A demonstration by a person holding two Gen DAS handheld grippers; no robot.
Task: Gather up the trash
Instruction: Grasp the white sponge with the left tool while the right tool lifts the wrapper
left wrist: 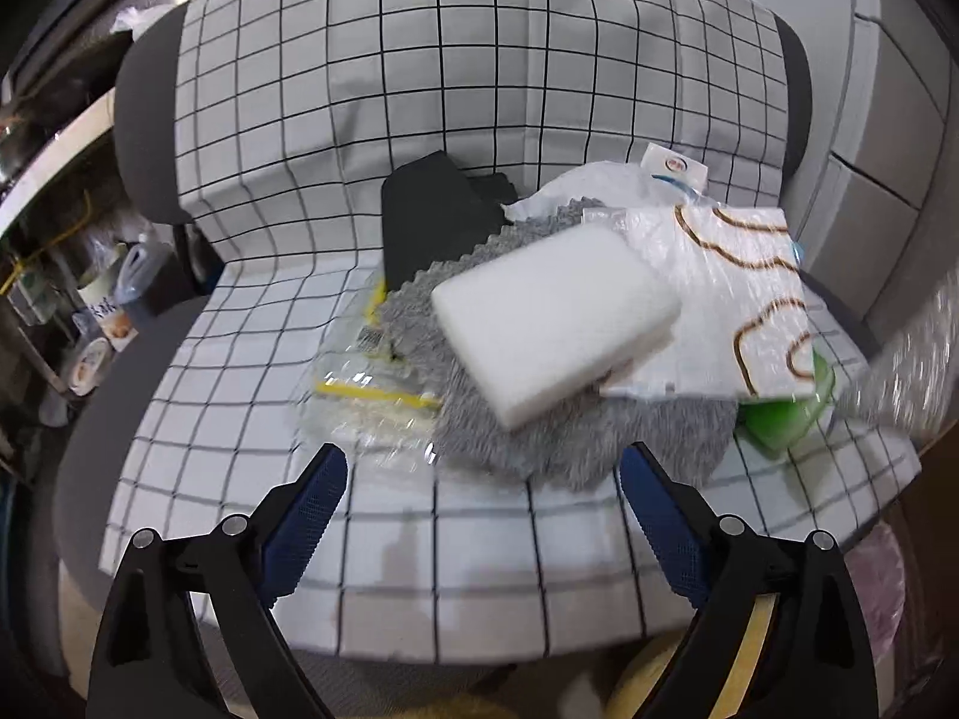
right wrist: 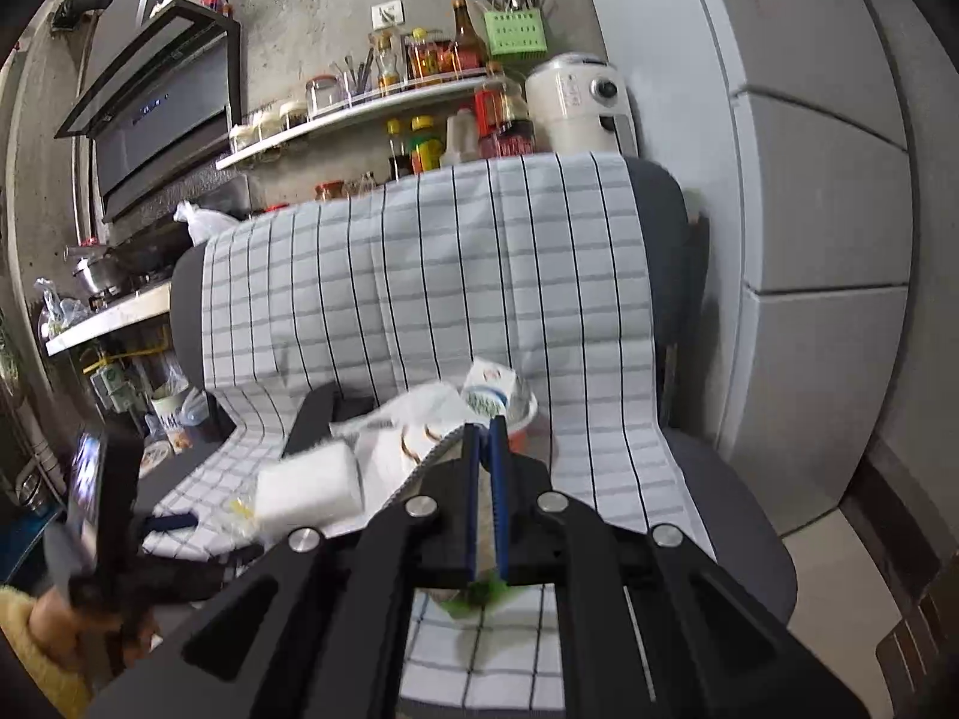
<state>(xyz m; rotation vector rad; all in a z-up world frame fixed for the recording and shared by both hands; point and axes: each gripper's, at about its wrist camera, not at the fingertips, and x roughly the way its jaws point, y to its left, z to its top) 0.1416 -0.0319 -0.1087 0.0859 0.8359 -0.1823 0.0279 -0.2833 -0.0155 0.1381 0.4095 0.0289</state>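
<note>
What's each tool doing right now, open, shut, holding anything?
Left tool: open, nothing between its fingers, short of the grey cloth.
Right tool: shut on the edge of the grey cloth.

A grey chair (left wrist: 150,108) draped with a checked cloth (left wrist: 287,138) carries everything. On the cloth's seat part lies a fluffy grey rag (left wrist: 539,443). Left of the rag lies a clear wrapper (left wrist: 359,401) with yellow stripes; behind it a black block (left wrist: 431,221); at its right edge a green container (left wrist: 785,419).
</note>
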